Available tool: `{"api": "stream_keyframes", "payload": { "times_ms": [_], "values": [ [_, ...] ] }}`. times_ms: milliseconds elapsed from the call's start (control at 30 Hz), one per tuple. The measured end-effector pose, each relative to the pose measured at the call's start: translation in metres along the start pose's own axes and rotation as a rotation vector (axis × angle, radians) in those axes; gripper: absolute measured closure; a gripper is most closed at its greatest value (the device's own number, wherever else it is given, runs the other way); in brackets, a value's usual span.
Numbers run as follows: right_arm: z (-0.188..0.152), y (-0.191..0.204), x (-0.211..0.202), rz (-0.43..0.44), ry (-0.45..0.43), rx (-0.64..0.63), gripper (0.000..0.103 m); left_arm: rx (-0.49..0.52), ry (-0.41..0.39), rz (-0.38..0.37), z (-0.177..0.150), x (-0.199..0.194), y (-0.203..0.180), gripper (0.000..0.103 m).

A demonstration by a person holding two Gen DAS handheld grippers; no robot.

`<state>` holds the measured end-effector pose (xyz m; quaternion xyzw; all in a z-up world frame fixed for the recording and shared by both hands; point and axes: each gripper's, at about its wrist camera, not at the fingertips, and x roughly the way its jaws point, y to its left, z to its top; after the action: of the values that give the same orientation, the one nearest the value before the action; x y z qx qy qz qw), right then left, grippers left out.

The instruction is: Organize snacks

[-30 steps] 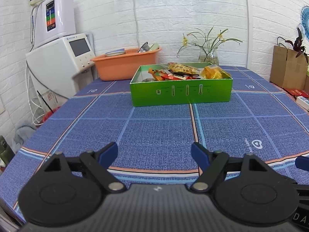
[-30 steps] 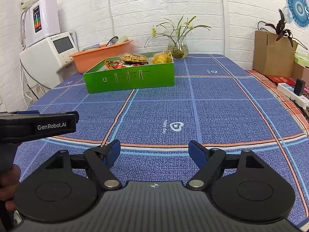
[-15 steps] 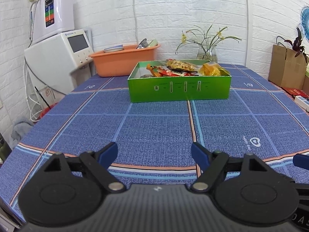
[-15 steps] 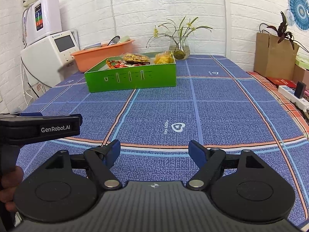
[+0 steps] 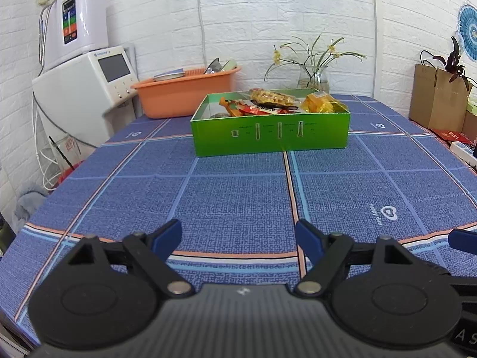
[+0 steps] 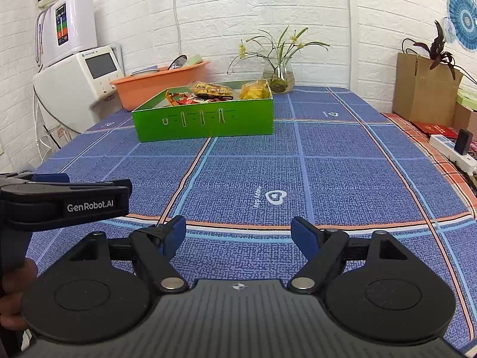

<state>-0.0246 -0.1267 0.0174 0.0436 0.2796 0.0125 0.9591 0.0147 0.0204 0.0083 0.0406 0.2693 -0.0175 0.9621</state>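
box: green box, open-topped, flat on the tablecloth, long side facing, well ahead of both grippers' open jaws
contents: snacks heaped inside, rising above the rim
packets: red-orange wrappers left, patterned bag on top, yellow bag at the right end

Black left claw and right claw, blue pads, silver pivot screws, ribbed housing, white "GenRobot.AI" lettering, possibly matte plastic
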Motion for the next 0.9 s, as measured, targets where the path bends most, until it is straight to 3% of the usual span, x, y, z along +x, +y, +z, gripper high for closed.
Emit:
{"api": "stream_keyframes", "payload": {
  "times_ms": [900],
  "values": [
    [-0.0006,0.0032,-0.001,0.0,0.003,0.0,0.0,-0.006,0.013,-0.008,-0.0033,-0.0002,-0.0013,0.024]
  ]
}}
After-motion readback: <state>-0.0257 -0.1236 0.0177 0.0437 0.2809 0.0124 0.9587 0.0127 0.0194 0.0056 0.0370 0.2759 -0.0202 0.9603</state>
